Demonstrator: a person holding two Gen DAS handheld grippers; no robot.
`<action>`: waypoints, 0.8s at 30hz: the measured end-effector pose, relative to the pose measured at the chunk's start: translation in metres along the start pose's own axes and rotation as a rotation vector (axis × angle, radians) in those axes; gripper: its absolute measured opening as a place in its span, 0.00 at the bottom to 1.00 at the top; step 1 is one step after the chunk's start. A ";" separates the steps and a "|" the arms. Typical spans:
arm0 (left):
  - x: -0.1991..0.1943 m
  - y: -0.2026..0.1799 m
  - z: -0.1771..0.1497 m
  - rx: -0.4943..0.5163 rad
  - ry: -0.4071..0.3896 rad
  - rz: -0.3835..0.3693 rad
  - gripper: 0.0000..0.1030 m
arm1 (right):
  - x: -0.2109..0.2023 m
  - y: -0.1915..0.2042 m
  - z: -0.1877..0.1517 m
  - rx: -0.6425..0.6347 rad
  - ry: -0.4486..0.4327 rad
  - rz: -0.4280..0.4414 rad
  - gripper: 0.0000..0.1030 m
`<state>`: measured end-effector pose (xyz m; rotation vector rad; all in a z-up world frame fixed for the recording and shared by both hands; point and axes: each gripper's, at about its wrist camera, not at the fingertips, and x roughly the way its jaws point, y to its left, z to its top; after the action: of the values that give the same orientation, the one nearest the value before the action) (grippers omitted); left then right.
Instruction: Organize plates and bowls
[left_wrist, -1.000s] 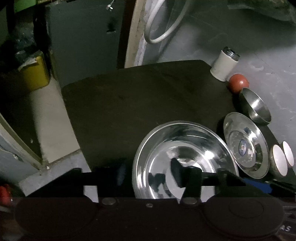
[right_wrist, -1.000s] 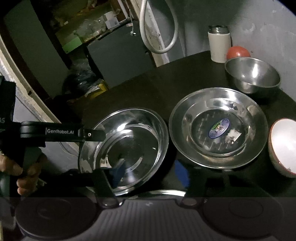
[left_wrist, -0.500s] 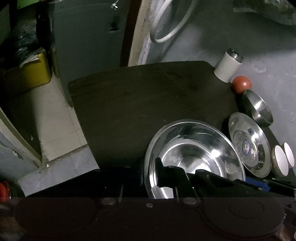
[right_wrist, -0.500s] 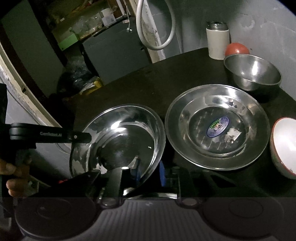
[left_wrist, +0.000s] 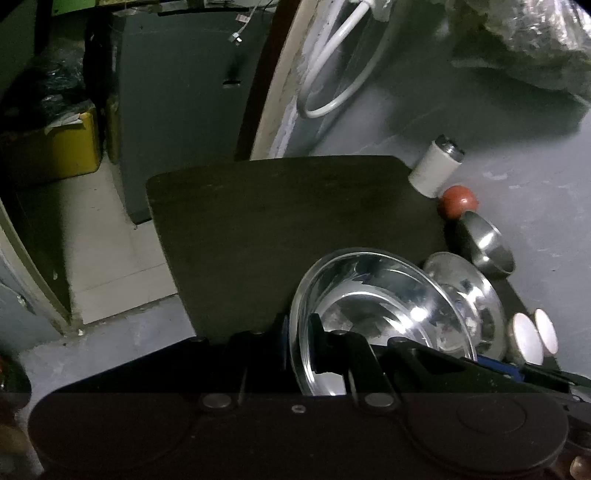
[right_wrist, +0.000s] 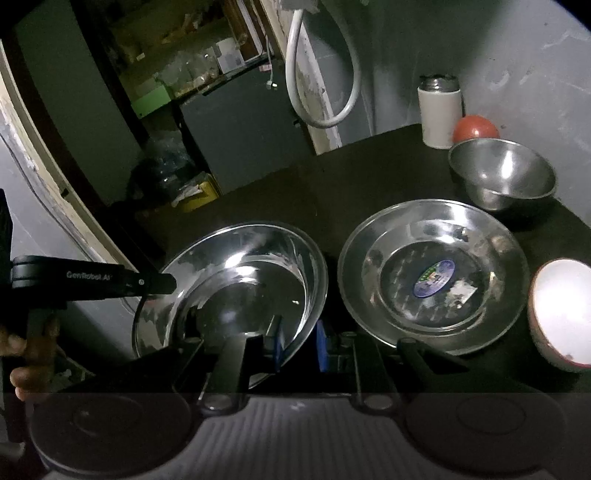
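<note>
Right now both grippers are clamping the same large steel plate (right_wrist: 236, 291), a deep, shiny dish with a broad sloping rim and bright glare across its well. The left gripper (left_wrist: 297, 345) is pinching the plate's left rim, one finger outside and one inside the rim, jaws drawn narrow on the metal. The right gripper (right_wrist: 297, 341) is gripping the plate's near-right rim the same way, its blue pads on either side of the rim. The plate is sitting tilted at the near left part of the dark table (right_wrist: 369, 173), its left side hanging past the table's left edge.

Just to its right a second steel plate (right_wrist: 432, 277) is lying flat, with a blue round sticker and a scrap of torn label in its well. The two rims are lying very close together; whether they are touching cannot be told. Farther right, a white bowl (right_wrist: 561, 314) with a reddish rim is standing at the table's near right, and in the left wrist view a second white bowl (left_wrist: 546, 330) is showing beside it. A steel bowl (right_wrist: 502, 177) is standing beyond the flat plate, near the wall, with a red ball (right_wrist: 476, 127) and a white canister (right_wrist: 441, 114) behind it in the far right corner.

The far left half of the table is lying bare and dark, giving open room there. The right side is crowded against the grey wall (right_wrist: 517, 55).
</note>
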<state>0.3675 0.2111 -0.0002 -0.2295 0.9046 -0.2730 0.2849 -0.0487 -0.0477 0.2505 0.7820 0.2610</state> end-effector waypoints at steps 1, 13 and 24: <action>-0.003 -0.002 -0.003 -0.003 -0.002 -0.008 0.11 | -0.004 -0.002 -0.001 0.001 -0.005 0.004 0.20; -0.030 -0.041 -0.045 0.015 0.020 -0.093 0.11 | -0.067 -0.020 -0.024 -0.001 -0.037 -0.027 0.20; -0.045 -0.066 -0.090 0.082 0.073 -0.100 0.11 | -0.111 -0.031 -0.061 0.003 -0.004 -0.068 0.20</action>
<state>0.2598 0.1563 -0.0002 -0.1899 0.9539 -0.4122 0.1695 -0.1060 -0.0264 0.2268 0.7856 0.1957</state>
